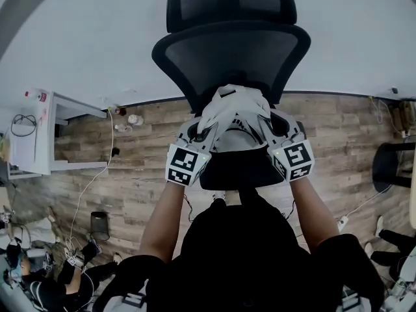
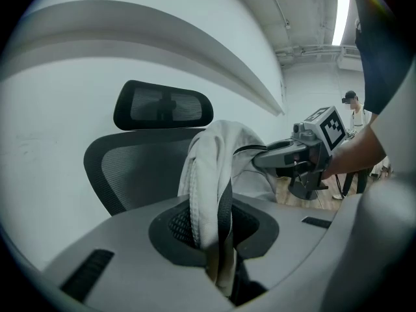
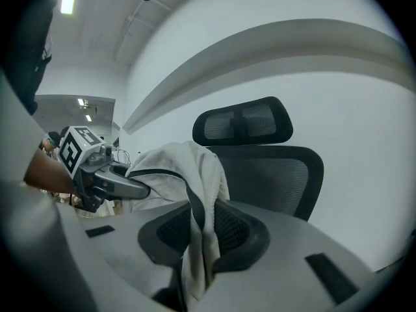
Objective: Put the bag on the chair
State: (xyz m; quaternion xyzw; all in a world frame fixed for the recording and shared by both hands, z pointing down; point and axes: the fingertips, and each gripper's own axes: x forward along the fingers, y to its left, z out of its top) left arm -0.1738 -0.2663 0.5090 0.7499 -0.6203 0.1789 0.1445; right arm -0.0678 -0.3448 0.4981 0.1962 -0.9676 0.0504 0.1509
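The bag (image 1: 233, 109), pale cloth with dark trim, hung bunched up just in front of the chair (image 1: 231, 60), level with the lower part of its mesh backrest (image 2: 127, 168) and above the dark seat (image 1: 240, 171). Neither gripper view showed whether its bottom touched the seat.

You held it from both sides of the chair's middle line. Your left gripper (image 1: 207, 127) sat to the left of that line, and its jaws were closed on a fold of the bag's cloth and dark strap, which ran straight down between the ribbed pads. Your right gripper (image 1: 268, 125) sat to the right of the line, and its jaws were likewise clamped on a gathered fold of the pale cloth. The two grippers angled in toward each other, close together, with the bag's top heaped between them.

The headrest (image 3: 242, 121) stood above the backrest, beyond the bag. Your forearms reached toward the chair from the near side of the seat. The chair stood on a wood-plank floor (image 1: 140, 174), near a pale wall.
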